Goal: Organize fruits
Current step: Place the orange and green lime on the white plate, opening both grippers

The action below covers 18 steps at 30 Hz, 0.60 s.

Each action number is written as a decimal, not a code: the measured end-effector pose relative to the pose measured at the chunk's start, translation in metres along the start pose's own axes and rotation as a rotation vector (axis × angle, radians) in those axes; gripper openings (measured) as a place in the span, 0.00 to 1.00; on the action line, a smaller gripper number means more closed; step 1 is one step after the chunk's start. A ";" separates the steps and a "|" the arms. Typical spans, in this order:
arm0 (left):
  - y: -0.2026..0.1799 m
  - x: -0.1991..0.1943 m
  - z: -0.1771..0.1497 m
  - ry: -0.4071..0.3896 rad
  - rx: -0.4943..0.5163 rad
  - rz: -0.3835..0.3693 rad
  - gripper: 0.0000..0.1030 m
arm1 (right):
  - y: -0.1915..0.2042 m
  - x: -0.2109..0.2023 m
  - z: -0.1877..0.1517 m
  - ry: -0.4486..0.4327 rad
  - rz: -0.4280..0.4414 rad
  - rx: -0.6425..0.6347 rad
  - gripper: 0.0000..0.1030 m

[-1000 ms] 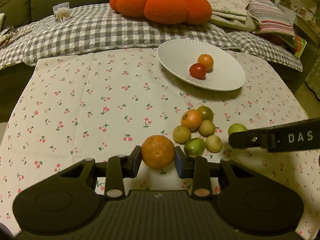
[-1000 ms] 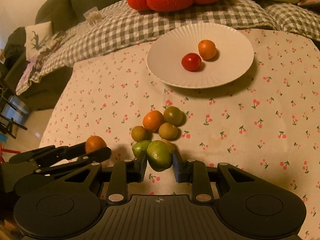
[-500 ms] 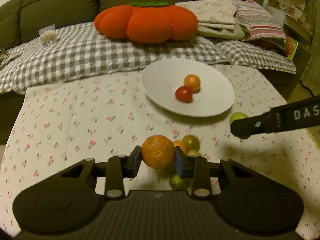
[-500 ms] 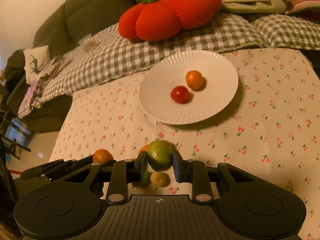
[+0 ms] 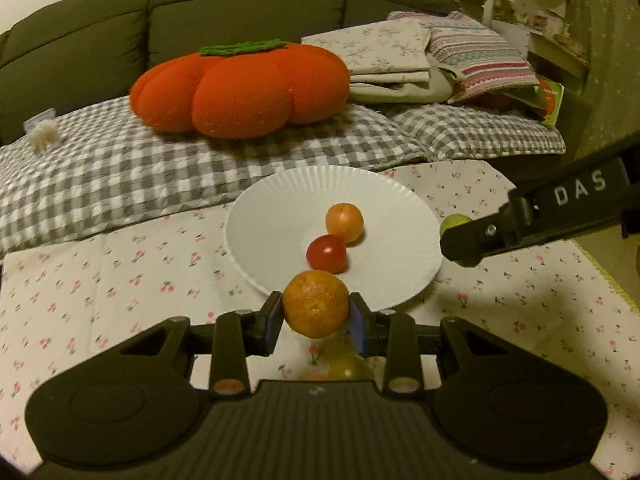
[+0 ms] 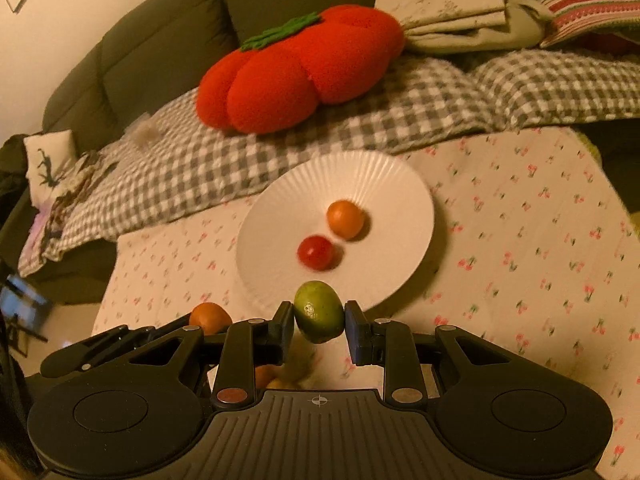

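My left gripper (image 5: pixel 316 316) is shut on a large orange (image 5: pixel 316 304) and holds it in the air at the near rim of the white plate (image 5: pixel 272 216). My right gripper (image 6: pixel 319 320) is shut on a green lime (image 6: pixel 319 312), also raised at the plate's (image 6: pixel 376 176) near rim. On the plate lie a red tomato (image 5: pixel 326 253) and a small orange fruit (image 5: pixel 344 222); both also show in the right wrist view, the tomato (image 6: pixel 316 252) and the orange fruit (image 6: pixel 346 219). The remaining fruits (image 5: pixel 344 368) on the cloth are mostly hidden under the grippers.
A cherry-print cloth (image 5: pixel 120 264) covers the table. Behind it a checked blanket (image 5: pixel 120 168), an orange pumpkin cushion (image 5: pixel 240 88) and folded linens (image 5: pixel 420 60) lie on a green sofa. The right gripper's arm (image 5: pixel 540 216) crosses the right side of the left view.
Both grippers have lifted their fruits off the cloth and carried them forward to the plate's near rim. The loose fruits have dropped below the grippers in both views.
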State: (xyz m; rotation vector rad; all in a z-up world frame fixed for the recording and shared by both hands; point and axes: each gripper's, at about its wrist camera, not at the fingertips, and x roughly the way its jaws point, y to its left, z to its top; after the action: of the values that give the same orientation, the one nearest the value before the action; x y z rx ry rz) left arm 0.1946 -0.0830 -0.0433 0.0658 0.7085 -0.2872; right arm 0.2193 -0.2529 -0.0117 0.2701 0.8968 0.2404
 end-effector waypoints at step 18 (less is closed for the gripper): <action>-0.002 0.061 0.007 0.005 0.083 0.010 0.36 | -0.013 0.058 0.006 0.033 -0.064 -0.066 0.26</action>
State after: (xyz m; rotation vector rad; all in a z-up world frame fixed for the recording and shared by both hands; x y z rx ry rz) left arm 0.2424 -0.1001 -0.0778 0.1485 0.7009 -0.3070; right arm 0.2607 -0.2472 -0.0548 0.1765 0.9273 0.2148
